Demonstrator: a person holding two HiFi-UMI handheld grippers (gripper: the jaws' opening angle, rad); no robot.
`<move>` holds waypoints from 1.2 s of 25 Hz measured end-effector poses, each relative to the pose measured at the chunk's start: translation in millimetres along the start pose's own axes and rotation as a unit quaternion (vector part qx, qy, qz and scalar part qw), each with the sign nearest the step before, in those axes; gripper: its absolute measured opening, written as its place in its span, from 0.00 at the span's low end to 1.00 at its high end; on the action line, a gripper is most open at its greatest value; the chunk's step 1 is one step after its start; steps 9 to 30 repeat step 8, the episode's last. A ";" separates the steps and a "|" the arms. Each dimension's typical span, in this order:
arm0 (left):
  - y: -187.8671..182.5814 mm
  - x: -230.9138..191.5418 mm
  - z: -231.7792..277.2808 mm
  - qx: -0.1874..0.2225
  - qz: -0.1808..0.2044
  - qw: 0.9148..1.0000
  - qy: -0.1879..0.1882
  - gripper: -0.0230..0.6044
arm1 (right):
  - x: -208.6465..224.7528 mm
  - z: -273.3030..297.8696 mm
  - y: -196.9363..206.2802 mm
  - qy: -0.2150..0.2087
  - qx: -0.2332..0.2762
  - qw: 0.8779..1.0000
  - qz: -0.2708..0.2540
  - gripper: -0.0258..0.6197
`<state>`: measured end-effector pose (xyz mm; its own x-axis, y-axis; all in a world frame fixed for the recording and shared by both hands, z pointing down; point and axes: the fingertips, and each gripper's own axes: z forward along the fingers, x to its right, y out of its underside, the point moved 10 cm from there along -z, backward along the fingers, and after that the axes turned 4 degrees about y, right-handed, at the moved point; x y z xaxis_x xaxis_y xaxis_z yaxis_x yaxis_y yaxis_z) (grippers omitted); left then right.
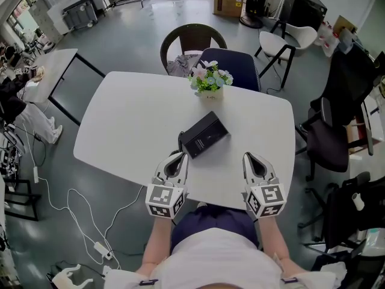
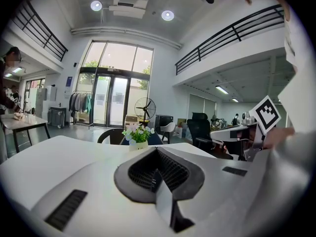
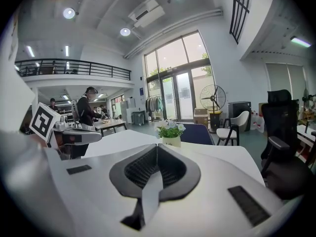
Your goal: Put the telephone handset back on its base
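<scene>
Though near the telephone (image 1: pixel 205 135), left gripper (image 1: pixel 178 156) and right gripper (image 1: pixel 250 158) closed, empty.

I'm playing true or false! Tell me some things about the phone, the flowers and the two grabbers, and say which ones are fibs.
1. The phone on the table is black. True.
2. The flowers stand right next to the person. False: they stand at the table's far edge, beyond the phone.
3. The left gripper is holding the phone. False: its jaws are shut on nothing, and the phone lies on the table ahead of it.
4. The right gripper is shut and empty. True.
</scene>
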<state>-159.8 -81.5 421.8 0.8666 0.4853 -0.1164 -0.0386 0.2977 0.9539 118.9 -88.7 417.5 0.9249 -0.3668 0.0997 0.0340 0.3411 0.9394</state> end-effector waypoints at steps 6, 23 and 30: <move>3.8 1.4 3.2 -0.009 0.001 1.000 -0.001 0.06 | 4.0 -1.1 3.6 -0.002 -0.005 1.000 0.001 0.09; 5.6 1.6 4.9 -0.011 0.000 1.000 0.000 0.06 | 5.0 -0.3 5.4 -0.005 -0.008 1.000 0.002 0.09; 5.6 1.6 4.9 -0.011 0.000 1.000 0.000 0.06 | 5.0 -0.3 5.4 -0.005 -0.008 1.000 0.002 0.09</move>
